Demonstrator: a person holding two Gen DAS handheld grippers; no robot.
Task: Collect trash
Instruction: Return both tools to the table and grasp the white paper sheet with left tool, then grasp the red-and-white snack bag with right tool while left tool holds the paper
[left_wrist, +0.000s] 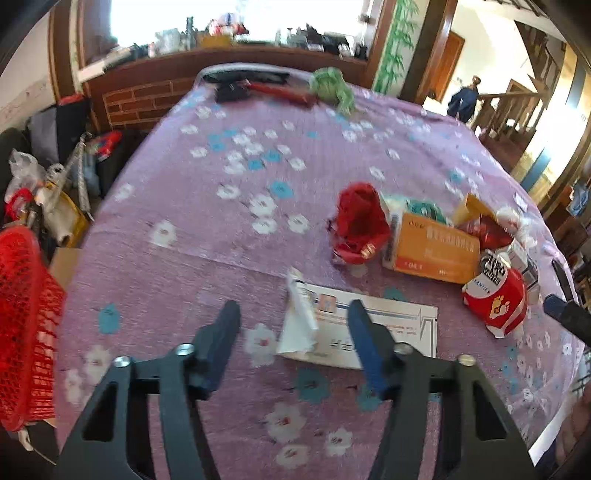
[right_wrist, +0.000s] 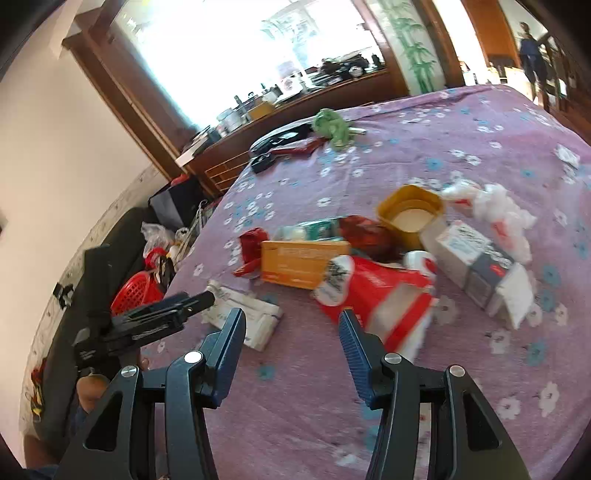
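Trash lies heaped on the purple flowered tablecloth (left_wrist: 207, 251). My left gripper (left_wrist: 291, 312) is open above a flat white box (left_wrist: 380, 325) whose torn flap (left_wrist: 297, 321) lies between the fingers, untouched. From the right wrist view that left gripper (right_wrist: 199, 297) hovers over the same white box (right_wrist: 247, 314). My right gripper (right_wrist: 291, 314) is open, nothing between its fingers; its right finger is beside a red and white packet (right_wrist: 373, 291). An orange box (left_wrist: 432, 247), a crumpled red wrapper (left_wrist: 360, 221) and the packet (left_wrist: 495, 299) lie beyond.
A red mesh basket (left_wrist: 22, 325) stands off the table's left edge, above floor clutter. A yellow tub (right_wrist: 410, 214), a grey and white carton (right_wrist: 476, 262) and crumpled white plastic (right_wrist: 495, 210) lie at the right. A green cloth (left_wrist: 330, 88) sits at the far end.
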